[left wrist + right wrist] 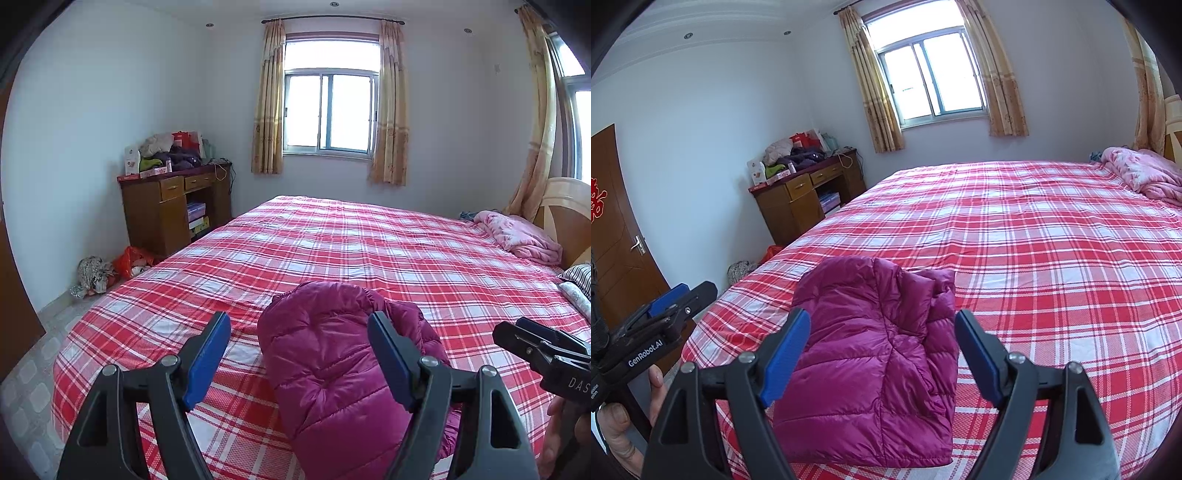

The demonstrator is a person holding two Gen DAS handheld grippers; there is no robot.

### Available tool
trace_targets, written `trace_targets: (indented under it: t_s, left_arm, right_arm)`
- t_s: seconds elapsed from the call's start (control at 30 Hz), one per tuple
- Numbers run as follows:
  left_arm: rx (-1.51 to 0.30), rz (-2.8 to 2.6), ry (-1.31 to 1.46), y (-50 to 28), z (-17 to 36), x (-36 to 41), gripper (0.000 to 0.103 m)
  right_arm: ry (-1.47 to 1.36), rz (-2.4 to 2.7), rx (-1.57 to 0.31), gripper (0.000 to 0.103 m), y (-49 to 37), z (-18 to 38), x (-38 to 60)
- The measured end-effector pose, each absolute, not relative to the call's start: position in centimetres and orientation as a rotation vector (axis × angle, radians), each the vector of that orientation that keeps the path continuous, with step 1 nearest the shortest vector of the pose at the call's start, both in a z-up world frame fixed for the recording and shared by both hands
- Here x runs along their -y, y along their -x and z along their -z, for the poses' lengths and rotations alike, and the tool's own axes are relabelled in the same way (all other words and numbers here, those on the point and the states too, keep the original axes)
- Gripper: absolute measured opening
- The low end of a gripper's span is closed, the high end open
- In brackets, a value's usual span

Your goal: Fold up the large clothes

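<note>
A magenta quilted down jacket (332,373) lies folded into a compact bundle near the front edge of the bed; it also shows in the right wrist view (875,354). My left gripper (299,362) is open and empty, held above the jacket, jaws spread wide. My right gripper (882,358) is open and empty, also above the jacket. The right gripper shows at the right edge of the left wrist view (543,347). The left gripper shows at the left edge of the right wrist view (672,306).
The bed (369,251) has a red and white plaid cover. A pink folded blanket (517,236) lies by the headboard. A wooden desk (173,206) piled with clothes stands at the far left wall, bags (110,269) on the floor beside it. A brown door (613,229) is at left.
</note>
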State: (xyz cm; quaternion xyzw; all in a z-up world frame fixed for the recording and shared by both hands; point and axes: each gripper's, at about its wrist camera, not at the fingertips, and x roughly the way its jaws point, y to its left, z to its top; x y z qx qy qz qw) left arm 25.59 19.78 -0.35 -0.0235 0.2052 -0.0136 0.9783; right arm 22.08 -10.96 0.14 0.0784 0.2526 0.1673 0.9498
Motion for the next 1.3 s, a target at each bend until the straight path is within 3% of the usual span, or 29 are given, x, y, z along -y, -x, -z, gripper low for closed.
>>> trace_targets:
  t_s: [1.3]
  left_arm:
    - [-0.408, -0.005, 0.008, -25.73, 0.48, -19.02, 0.083]
  right_arm:
    - [-0.175, -0.336, -0.487, 0.090, -21.69, -0.32, 11.72]
